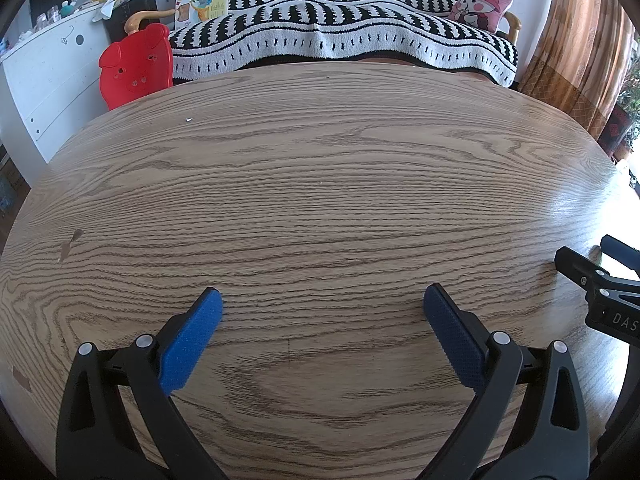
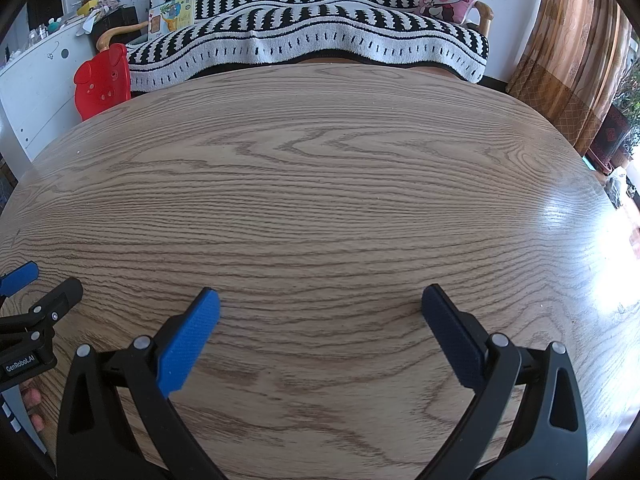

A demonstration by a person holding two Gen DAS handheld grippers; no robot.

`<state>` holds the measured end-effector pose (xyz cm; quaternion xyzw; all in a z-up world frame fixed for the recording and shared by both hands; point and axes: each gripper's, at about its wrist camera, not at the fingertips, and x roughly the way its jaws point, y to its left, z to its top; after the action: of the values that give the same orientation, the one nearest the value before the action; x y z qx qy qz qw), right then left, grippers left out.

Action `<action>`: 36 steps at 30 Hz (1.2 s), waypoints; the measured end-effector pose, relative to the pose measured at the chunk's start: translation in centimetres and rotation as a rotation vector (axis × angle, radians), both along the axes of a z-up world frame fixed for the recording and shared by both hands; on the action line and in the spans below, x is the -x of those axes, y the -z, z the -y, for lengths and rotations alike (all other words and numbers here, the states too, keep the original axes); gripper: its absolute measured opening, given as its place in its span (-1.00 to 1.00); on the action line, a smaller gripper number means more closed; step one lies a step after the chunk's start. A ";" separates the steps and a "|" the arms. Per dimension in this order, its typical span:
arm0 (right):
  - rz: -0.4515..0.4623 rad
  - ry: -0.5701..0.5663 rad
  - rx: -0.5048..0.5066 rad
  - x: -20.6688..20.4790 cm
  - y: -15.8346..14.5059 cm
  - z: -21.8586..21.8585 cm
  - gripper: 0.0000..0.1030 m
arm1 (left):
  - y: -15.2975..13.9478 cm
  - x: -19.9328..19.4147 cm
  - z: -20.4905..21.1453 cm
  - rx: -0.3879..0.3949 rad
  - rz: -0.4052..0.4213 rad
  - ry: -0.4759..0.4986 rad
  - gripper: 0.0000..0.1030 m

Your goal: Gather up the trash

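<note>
While both tools hang low over the wood, here is what I can see.

Left gripper [image 1: 322,300]: its jaws are wide apart with nothing between them. One blue pad [image 1: 192,344] looks bright and the other looks dark. It sits just above the surface.

Right gripper [image 2: 320,300]: its jaws are wide apart too and hold nothing. It is near the left gripper, on its right side. In the left wrist view its black tips poke in at the right edge.

Surface [image 1: 320,184]: a big wooden table top with wavy brown lines. It has a few small dark marks near the left edge. The right side shines in the light.

Trash: a tiny white speck [image 1: 188,119] lies on the far left part of the surface, well apart from both grippers. I cannot tell what it is. I see no other trash on the surface.

Sofa [image 1: 340,36]: it stands behind the surface with a black and white striped blanket over it.

Pink pillow [image 1: 480,10]: it leans at the right end of the sofa and has a cartoon face on it.

Picture book [image 1: 202,4]: it leans at the left end of the sofa.

Red chair [image 1: 134,66]: it looks like a piggy face and stands beside the sofa, at the far left corner of the surface.

White cabinet [image 1: 48,76]: it is left of the red chair, with little things piled on top.

Curtain [image 1: 580,52]: brown and orange, hanging on the right.
</note>
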<state>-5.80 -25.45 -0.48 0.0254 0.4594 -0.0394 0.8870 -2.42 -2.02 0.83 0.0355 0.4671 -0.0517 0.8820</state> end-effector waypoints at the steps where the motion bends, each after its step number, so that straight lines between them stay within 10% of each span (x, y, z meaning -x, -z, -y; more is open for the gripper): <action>1: 0.000 0.000 0.000 0.0 0.0 0.0 0.90 | 0.0 0.0 0.0 0.001 0.000 -0.001 0.88; 36: 0.000 0.000 0.000 0.0 0.0 0.0 0.90 | 0.1 -0.1 -0.5 -0.005 -0.004 -0.081 0.88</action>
<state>-5.81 -25.49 -0.45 0.0254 0.4595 -0.0394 0.8869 -2.35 -1.54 0.75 0.0188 0.4701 -0.0149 0.8823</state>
